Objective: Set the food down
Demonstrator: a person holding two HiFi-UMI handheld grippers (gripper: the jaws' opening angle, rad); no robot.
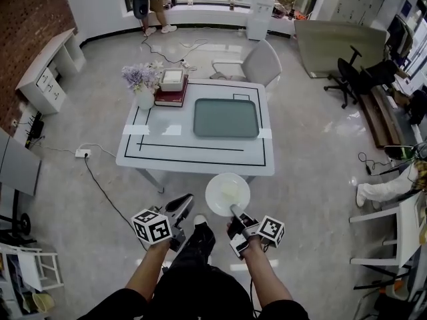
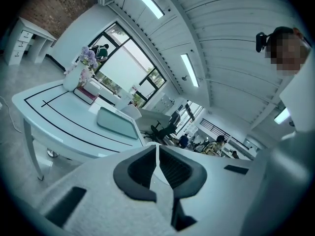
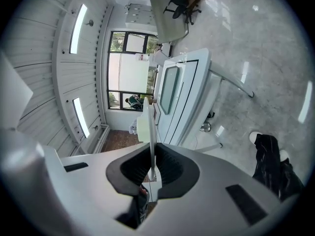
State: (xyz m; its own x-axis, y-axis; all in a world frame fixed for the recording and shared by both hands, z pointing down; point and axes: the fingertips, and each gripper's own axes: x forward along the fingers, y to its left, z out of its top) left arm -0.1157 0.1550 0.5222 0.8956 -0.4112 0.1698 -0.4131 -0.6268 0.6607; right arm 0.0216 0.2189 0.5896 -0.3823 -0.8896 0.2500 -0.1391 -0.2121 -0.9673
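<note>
A white plate (image 1: 227,193) with a pale piece of food (image 1: 231,190) on it hangs in the air just in front of the near edge of the white table (image 1: 197,153). My right gripper (image 1: 235,211) is shut on the plate's near rim. In the right gripper view the plate (image 3: 151,132) shows edge-on, pinched between the dark pads of the right gripper (image 3: 152,154). My left gripper (image 1: 183,204) is held to the left of the plate, apart from it. In the left gripper view the left gripper (image 2: 157,150) has its jaws together with nothing between them.
A grey-green tray (image 1: 226,117) lies on the table's middle right. A vase of purple flowers (image 1: 141,83) and stacked books (image 1: 172,93) with a white box stand at its far left corner. A chair (image 1: 257,64) stands behind the table. Cables (image 1: 100,179) run over the floor at left.
</note>
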